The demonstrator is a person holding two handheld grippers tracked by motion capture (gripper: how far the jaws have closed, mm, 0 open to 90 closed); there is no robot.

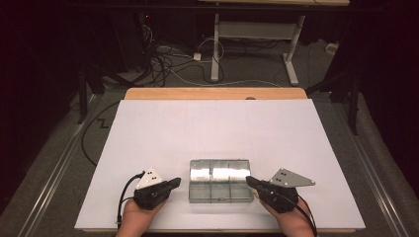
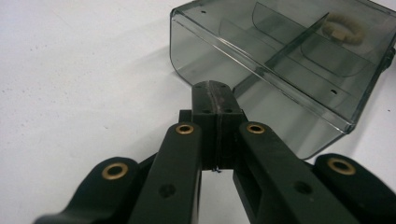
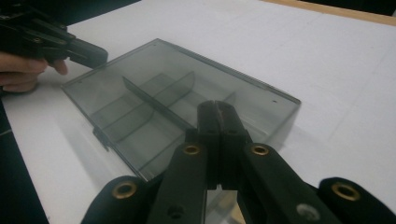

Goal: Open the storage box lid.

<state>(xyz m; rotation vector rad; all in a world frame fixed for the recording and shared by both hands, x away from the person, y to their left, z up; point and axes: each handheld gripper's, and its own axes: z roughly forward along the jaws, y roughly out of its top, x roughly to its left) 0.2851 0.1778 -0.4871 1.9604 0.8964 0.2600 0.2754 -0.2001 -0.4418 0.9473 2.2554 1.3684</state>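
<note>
High view shows a smoky transparent plastic organiser box with inner dividers [image 1: 221, 180] lying flat on the white table sheet [image 1: 212, 128], between the left gripper [image 1: 174, 183] and the right gripper [image 1: 249, 181], each pointing its tip inward at one short end of the box. Both sets of jaws are pressed together with nothing between them, as the left gripper view [image 2: 215, 91] and the right gripper view [image 3: 217, 109] make plain. Ahead of the left fingertips the box's rounded end stands just beside them, apparently not touching; a small cream-coloured ring-like piece [image 2: 343, 29] sits in a compartment beyond them at the far side. Past the right fingertips the lid lies shut, with the small latch tab [image 3: 100, 136] off to their left on the front edge. By my reading the work is at its very start: the box is closed and unheld, so opening or moving it all remains to be done
</note>
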